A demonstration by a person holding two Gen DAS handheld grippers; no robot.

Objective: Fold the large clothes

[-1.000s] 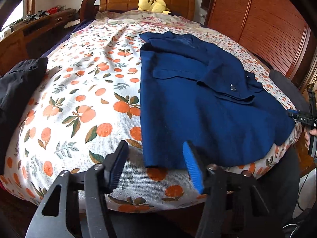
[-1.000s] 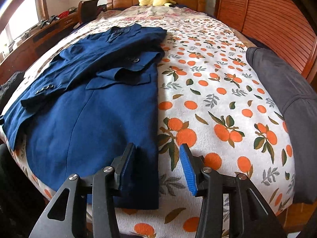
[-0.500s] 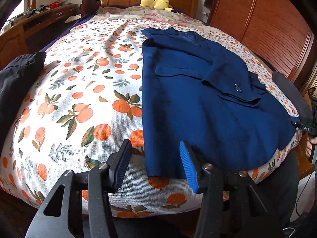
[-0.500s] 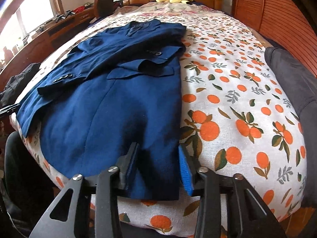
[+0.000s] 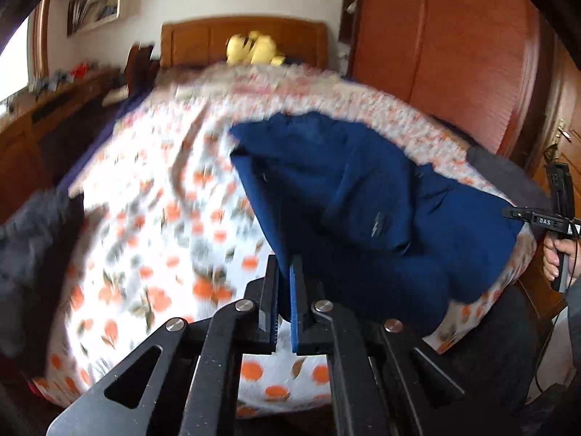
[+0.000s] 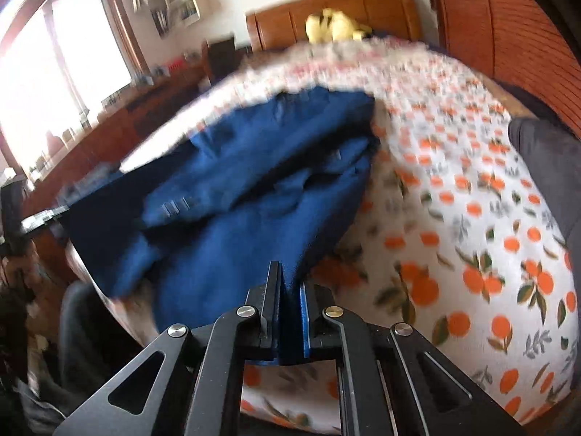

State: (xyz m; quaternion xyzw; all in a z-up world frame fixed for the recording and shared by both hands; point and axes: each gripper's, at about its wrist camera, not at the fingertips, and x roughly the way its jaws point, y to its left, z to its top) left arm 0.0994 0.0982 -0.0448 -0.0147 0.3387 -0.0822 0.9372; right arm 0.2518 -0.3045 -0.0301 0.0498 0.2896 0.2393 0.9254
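Two wrist views look along a bed (image 5: 152, 254) covered in a white sheet printed with oranges; both pictures are blurred.

In the left wrist view, the left gripper (image 5: 284, 290) is clenched on the near hem of a dark blue jacket (image 5: 345, 189), with the cloth pinched between its two pads. From the grip the jacket rises clear of the sheet and runs forward and to the right of the gripper, its far part lying on the bed. Far to the right of this gripper, at the picture's edge, a hand (image 5: 557, 258) holds the other black tool. A dark garment (image 5: 32, 239) lies at the bed's edge, well to the left.

In the right wrist view, the right gripper (image 6: 290, 290) has its jaws closing, with the other hem corner of the jacket (image 6: 247, 196) pinched between them. The jacket spreads forward and to the left of this gripper, its near edge raised off the sheet, a row of cuff buttons showing. A grey cloth (image 6: 544, 167) lies well to the right.

Beyond both grippers, at the wooden headboard (image 5: 203, 43), sits a yellow plush toy (image 5: 254, 49). A wooden wardrobe (image 5: 454, 47) stands to the right.
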